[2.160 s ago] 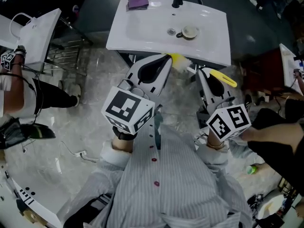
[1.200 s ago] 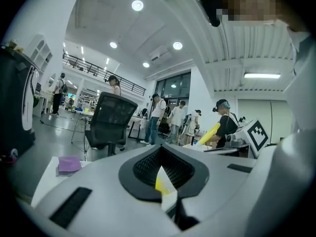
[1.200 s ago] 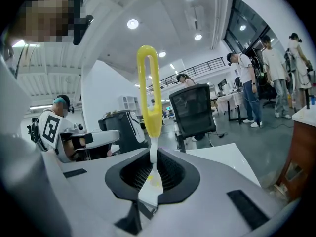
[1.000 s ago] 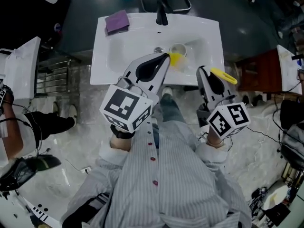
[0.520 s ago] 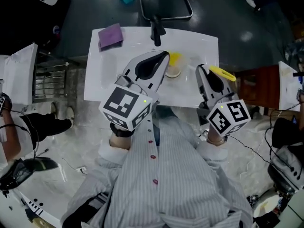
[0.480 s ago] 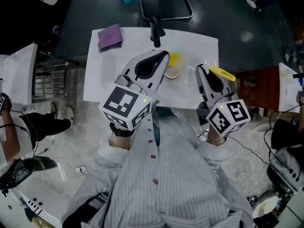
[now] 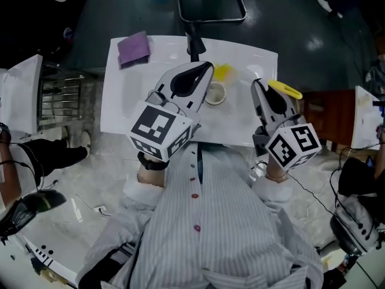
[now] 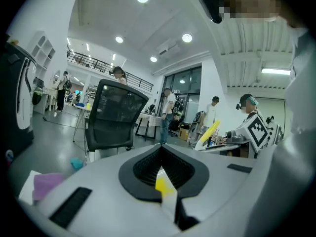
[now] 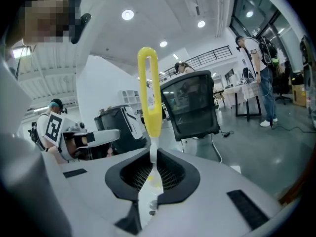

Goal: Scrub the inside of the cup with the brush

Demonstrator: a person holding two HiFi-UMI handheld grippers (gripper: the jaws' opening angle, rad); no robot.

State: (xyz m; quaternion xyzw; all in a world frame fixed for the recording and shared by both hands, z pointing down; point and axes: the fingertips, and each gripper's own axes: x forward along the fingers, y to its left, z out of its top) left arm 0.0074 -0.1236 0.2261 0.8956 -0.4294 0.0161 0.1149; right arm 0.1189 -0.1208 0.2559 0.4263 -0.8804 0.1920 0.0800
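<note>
Cup (image 7: 215,93) stands in the white sink (image 7: 120,101) (purple cloth (image 7: 133,48) on rim).

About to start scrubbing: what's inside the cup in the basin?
The cup shows only a pale interior, nothing visible in it; the left tongs cover its left edge.

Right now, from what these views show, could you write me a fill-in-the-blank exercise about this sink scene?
The cloth on the sink is ___.
The cup stands ___ in the sink, mouth up.
The right gripper is shut on a brush with a ___ handle.
The left gripper is ___ on a thin yellow-and-white piece.
Missing words: purple; upright; yellow; shut.
</note>
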